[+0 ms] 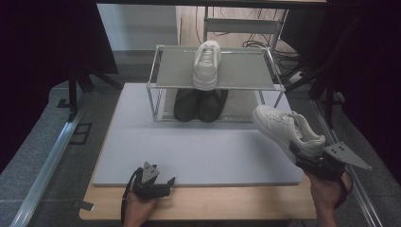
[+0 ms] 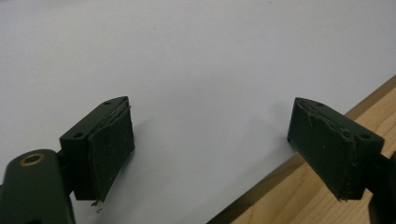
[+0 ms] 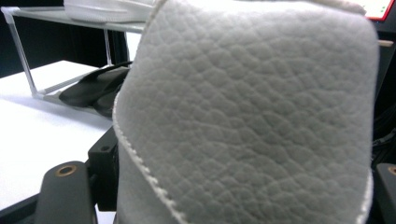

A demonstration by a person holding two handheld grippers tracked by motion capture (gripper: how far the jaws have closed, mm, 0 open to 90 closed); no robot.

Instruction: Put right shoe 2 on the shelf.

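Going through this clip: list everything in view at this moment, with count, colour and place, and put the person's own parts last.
White sneaker on rack: 1, white, top shelf of the rack, toe toward the camera.
Held white sneaker: 1, white, lifted off the table at the right, gripped at the heel.
Black shoes: 2, black, side by side on the rack's lower shelf.
Shoe rack: 1, clear frame with grey shelves, far edge of the mat.
Mat: 1, pale grey, covering most of the table.
Table: 1, light wood, bare strip at the near edge.
Left gripper: 1, black, low at the near edge, fingers open, nothing between them.
Right gripper: 1, black, shut on the held sneaker's heel.
Hands: 2, at the bottom edge, one holding each gripper.
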